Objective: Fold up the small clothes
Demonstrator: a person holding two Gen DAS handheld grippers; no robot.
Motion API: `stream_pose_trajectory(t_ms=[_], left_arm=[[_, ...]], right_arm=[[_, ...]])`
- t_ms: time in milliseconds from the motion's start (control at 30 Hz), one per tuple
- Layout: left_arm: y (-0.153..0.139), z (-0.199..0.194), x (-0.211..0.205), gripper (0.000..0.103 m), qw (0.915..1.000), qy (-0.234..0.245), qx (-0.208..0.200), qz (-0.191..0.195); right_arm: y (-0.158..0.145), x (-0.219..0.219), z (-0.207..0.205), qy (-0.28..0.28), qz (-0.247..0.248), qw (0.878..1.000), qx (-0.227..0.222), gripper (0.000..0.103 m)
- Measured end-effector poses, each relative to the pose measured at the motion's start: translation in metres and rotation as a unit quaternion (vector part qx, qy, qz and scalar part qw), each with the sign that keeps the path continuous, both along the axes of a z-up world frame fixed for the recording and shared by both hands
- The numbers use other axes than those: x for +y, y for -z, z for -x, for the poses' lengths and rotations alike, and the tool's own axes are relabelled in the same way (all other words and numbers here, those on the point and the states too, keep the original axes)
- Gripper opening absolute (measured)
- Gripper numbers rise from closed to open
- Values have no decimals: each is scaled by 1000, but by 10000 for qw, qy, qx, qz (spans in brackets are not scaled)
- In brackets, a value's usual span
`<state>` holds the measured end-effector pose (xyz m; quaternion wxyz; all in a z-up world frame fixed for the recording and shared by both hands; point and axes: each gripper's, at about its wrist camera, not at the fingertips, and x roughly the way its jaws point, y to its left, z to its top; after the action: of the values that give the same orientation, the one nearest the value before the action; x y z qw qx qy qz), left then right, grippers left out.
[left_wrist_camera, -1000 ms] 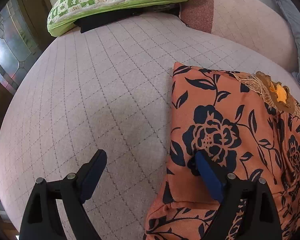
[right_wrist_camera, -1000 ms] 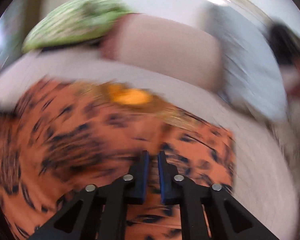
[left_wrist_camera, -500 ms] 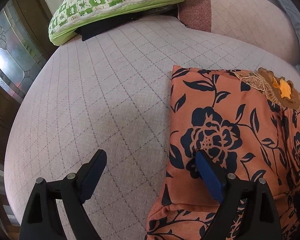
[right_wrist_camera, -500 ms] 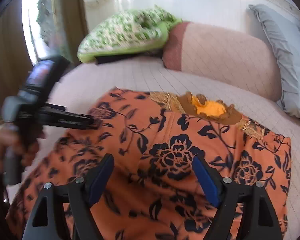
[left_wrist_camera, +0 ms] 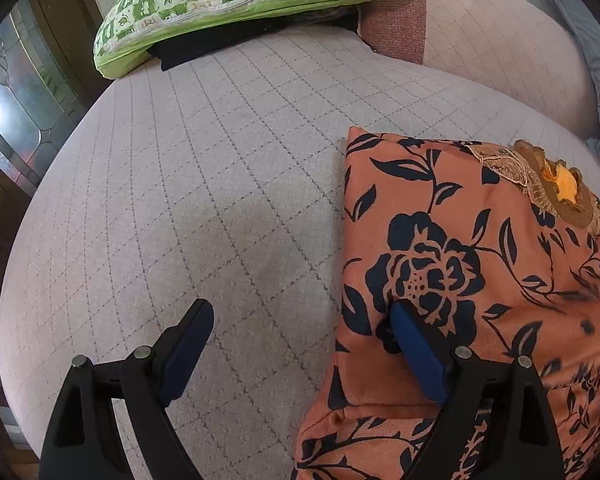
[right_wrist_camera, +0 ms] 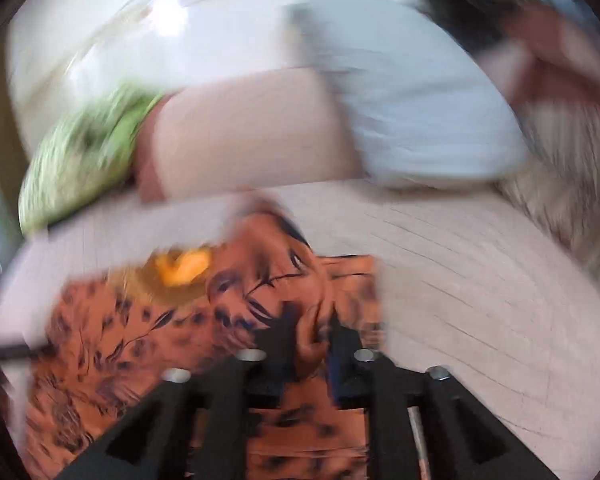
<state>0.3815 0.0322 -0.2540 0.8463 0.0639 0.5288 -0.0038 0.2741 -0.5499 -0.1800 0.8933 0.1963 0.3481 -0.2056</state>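
An orange garment with black flowers lies folded on the pale checked bed, with a gold embroidered neck patch at its far right. My left gripper is open over the garment's left edge, its right finger resting on the cloth and its left finger over bare bed. In the blurred right wrist view my right gripper is shut on a bunched fold of the orange garment and lifts it off the bed.
A green patterned pillow lies on a dark cloth at the bed's far side. A pink bolster and a grey pillow line the back right. A dark wooden door with glass stands at the left.
My right gripper has gone from wide open above the garment to shut on a fold of it and is moving fast. My left gripper has hardly moved.
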Motion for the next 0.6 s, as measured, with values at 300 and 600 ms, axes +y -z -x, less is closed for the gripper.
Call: stream_pose_trajectory(t_ms=[300, 600], left_arm=[[-35, 19, -20, 91, 9956, -135, -775, -502], [1, 6, -34, 91, 9972, 150, -295, -677]], right_arm=[[14, 18, -11, -808, -365, 9955, -328, 56], [83, 38, -56, -1320, -919, 9820, 990, 36]])
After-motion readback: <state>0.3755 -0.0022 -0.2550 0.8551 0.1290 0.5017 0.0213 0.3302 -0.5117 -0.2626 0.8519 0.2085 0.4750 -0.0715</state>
